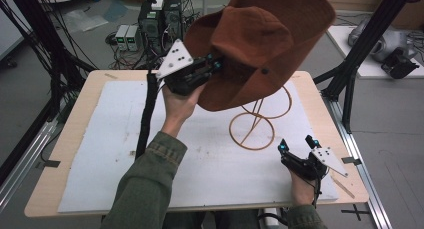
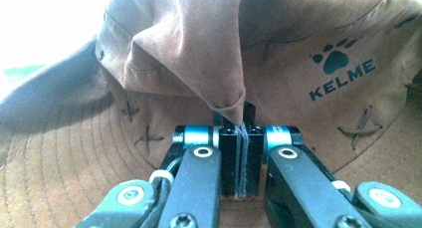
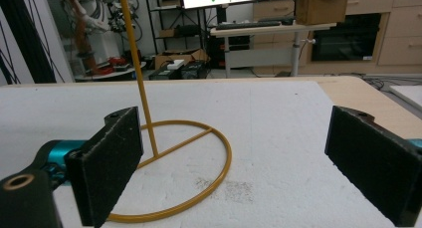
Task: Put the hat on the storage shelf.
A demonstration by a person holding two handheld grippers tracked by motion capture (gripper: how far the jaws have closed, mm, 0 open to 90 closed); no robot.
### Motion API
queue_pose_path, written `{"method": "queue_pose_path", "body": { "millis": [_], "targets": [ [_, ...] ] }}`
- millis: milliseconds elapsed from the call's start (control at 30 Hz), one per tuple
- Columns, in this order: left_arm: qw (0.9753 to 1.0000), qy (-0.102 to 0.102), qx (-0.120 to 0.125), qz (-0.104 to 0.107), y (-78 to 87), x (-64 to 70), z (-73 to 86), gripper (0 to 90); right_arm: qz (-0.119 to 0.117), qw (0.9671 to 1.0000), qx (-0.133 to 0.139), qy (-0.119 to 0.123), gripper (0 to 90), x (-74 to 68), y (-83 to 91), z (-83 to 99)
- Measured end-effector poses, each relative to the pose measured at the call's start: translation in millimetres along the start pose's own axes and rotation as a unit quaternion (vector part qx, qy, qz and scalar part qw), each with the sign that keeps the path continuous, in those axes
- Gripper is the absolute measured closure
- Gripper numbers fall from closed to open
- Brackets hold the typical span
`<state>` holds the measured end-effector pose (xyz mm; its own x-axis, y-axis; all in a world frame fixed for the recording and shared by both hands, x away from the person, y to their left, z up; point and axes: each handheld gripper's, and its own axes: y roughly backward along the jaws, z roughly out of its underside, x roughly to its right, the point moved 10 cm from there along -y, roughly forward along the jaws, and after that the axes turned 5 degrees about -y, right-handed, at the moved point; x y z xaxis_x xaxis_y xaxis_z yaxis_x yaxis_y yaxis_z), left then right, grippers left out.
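Brown fabric hat [image 1: 260, 44] is clamped at a fold by the left gripper [image 1: 216, 65], above the wire stand [image 1: 252, 131]. Right gripper [image 1: 295, 145] jaws stand apart.

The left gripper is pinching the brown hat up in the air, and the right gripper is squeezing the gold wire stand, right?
Not quite. The left gripper does pinch the brown hat up above the table. But the right gripper is not squeezing the gold wire stand: the right gripper view shows its jaws wide open with nothing between them, and the stand sits farther back on the white mat.
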<state>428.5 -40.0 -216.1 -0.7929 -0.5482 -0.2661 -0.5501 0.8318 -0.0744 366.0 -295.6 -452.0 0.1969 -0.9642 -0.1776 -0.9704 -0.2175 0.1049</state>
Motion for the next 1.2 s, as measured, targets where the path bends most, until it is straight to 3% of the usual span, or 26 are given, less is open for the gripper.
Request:
{"method": "queue_pose_path", "body": {
  "millis": [233, 367, 633, 867, 1000, 1200],
  "targets": [
    [0.9987, -0.006, -0.037, 0.034, -37.4, 21.7, 9.3, 89.0, -0.005, 1.0000, 0.000, 0.002, 7.4, -1.9, 1.1, -0.3],
    [0.9969, -0.007, -0.064, 0.045, -45.6, 27.0, 21.9, 89.0, -0.004, 1.0000, 0.004, -0.002, 7.4, -0.3, 2.3, -1.5],
    [0.9936, -0.007, -0.096, 0.059, -50.0, 33.1, 37.2, 88.9, 0.001, 0.9999, 0.005, -0.015, 7.4, 4.1, 3.9, -2.0],
    [0.9892, -0.016, -0.130, 0.066, -51.8, 35.5, 47.8, 88.7, -0.003, 1.0000, 0.003, -0.005, 7.4, 0.4, 2.3, -0.4],
    [0.9850, -0.027, -0.154, 0.074, -53.2, 38.4, 53.7, 88.5, -0.004, 1.0000, 0.000, -0.007, 7.4, -0.4, 2.0, 0.5],
    [0.9816, -0.035, -0.171, 0.078, -55.0, 41.2, 59.9, 88.0, -0.004, 1.0000, 0.001, -0.005, 7.4, -1.0, 2.1, 0.3]
  ]
}}
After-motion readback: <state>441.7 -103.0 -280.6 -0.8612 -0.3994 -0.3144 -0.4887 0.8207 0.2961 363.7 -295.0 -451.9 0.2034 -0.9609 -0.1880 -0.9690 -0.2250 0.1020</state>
